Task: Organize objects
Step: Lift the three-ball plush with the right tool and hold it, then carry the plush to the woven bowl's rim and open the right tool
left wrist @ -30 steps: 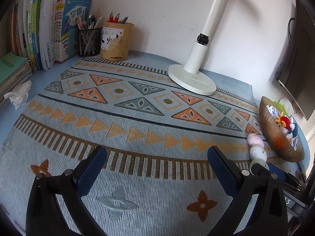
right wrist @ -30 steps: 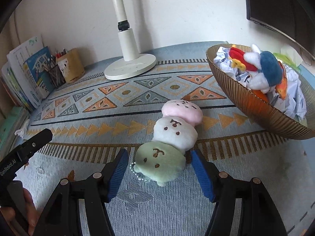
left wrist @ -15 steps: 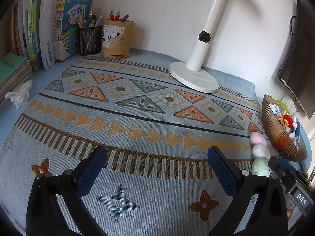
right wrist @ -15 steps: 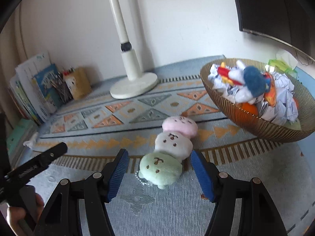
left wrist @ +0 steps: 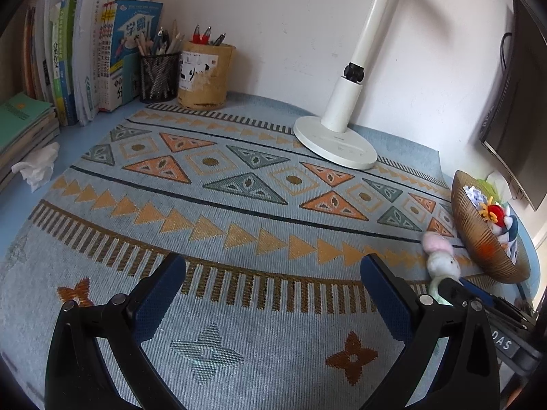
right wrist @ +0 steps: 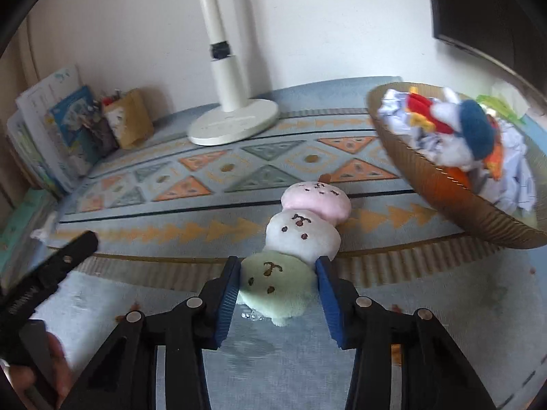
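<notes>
A plush toy (right wrist: 301, 235) of three balls, pink, white and green, lies on the patterned mat (right wrist: 212, 229) beside a brown bowl (right wrist: 444, 198). The bowl holds crumpled paper and a blue, white and red plush. My right gripper (right wrist: 277, 266) is closing on the toy's green end ball (right wrist: 277, 294), and both blue pads touch its sides. In the left wrist view the same toy (left wrist: 441, 259) shows at the far right, next to the bowl (left wrist: 478, 235). My left gripper (left wrist: 273, 263) hovers open over bare mat, nothing between its fingers.
A white lamp base (left wrist: 335, 143) stands at the back of the mat. Two pen holders (left wrist: 203, 75), upright books (left wrist: 85, 51) and a stack of books occupy the back left. A crumpled tissue (left wrist: 36, 167) lies at the left. A dark monitor (left wrist: 512, 119) hangs at the right.
The right gripper's jaws have come in from wide apart to touch the toy's green ball on both sides. The left gripper stays in place and open.
</notes>
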Demonstrator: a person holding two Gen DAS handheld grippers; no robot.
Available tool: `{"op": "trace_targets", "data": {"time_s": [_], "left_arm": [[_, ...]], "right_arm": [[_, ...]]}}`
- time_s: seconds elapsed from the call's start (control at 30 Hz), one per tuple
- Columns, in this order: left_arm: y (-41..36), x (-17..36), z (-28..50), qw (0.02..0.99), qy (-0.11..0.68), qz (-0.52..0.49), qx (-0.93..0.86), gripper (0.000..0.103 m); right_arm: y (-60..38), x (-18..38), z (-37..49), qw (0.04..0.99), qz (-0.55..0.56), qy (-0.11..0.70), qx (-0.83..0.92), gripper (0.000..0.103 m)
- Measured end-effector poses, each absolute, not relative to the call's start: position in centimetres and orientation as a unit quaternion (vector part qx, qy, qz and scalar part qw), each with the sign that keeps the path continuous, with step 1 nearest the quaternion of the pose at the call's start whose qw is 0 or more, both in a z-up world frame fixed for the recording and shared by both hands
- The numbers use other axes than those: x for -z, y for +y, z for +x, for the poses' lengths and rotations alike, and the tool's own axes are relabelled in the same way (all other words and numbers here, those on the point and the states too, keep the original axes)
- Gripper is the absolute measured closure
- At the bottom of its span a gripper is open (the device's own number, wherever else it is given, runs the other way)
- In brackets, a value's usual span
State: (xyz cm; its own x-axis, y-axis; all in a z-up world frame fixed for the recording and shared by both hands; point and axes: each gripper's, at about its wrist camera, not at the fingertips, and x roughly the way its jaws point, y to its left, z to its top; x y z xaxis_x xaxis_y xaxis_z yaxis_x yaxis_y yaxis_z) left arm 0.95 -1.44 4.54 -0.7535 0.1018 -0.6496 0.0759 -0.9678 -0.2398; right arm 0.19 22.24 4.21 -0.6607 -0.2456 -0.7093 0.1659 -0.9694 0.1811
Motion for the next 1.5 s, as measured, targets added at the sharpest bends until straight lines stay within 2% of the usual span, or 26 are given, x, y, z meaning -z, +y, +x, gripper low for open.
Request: {"op": "trace_targets", "data": {"time_s": [0.1,0.23,0.43,0.5,0.6,0.77,0.93,1.03,1.1,1.13,1.3,1.33,1.37,1.5], "left_arm": [[-2.3,-5.0,1.7,0.014,-0.143,-0.348,-0.926,0.001],[-5.1,-6.9,5.4,0.005,-0.182,-0.323,-0.929,0.001],[-9.1,-9.6,11.1,-0.042,-0.185,-0.282,-0.941,0.001],[-10.6,-9.7,11.8,-0.050,-0.194,-0.281,-0.939,0.001],[-11.5,-9.3,11.5,-0.049,-0.186,-0.287,-0.939,0.001],[-9.6,-8.1,8.2,-0.011,-0.151,-0.321,-0.935,0.001],[-4.8,-6.6,2.3,0.026,-0.121,-0.367,-0.922,0.001],[-2.8,-6.1,-0.4,0.027,-0.113,-0.387,-0.915,0.001],[-1.9,-5.6,-2.0,0.013,-0.095,-0.401,-0.911,0.001],[-1.6,-5.5,-2.5,0.011,-0.084,-0.405,-0.910,0.001],[-1.0,-4.6,-3.1,-0.010,-0.038,-0.406,-0.913,0.001],[-1.3,-4.5,-3.2,-0.013,-0.039,-0.407,-0.912,0.001],[-1.4,-4.4,-3.4,-0.015,-0.041,-0.410,-0.911,0.001],[-1.3,-3.6,-4.2,-0.004,-0.048,-0.427,-0.903,0.001]], "right_arm": [[20.8,-4.9,0.2,0.135,0.395,-0.049,0.908,0.059],[17.0,-7.1,0.6,0.217,0.382,-0.067,0.896,0.059],[7.6,-9.4,0.9,0.319,0.365,-0.061,0.873,0.059],[5.9,-9.4,1.2,0.327,0.362,-0.064,0.870,0.059],[5.3,-8.9,2.1,0.315,0.360,-0.054,0.877,0.059],[11.7,-8.6,2.3,0.217,0.351,-0.008,0.911,0.059],[19.6,-7.4,-0.6,0.086,0.350,0.102,0.927,0.059],[21.6,-7.2,-2.1,0.040,0.361,0.134,0.922,0.056],[21.7,-7.9,-1.8,0.040,0.351,0.123,0.927,0.047],[21.3,-8.3,-1.3,0.049,0.342,0.112,0.932,0.038],[17.8,-8.2,-1.5,0.113,0.354,0.064,0.926,0.038],[17.1,-7.7,-1.7,0.123,0.360,0.054,0.923,0.041],[16.5,-6.8,-2.3,0.129,0.373,0.046,0.918,0.048],[16.6,-4.3,-3.1,0.119,0.404,0.019,0.907,0.054]]}}
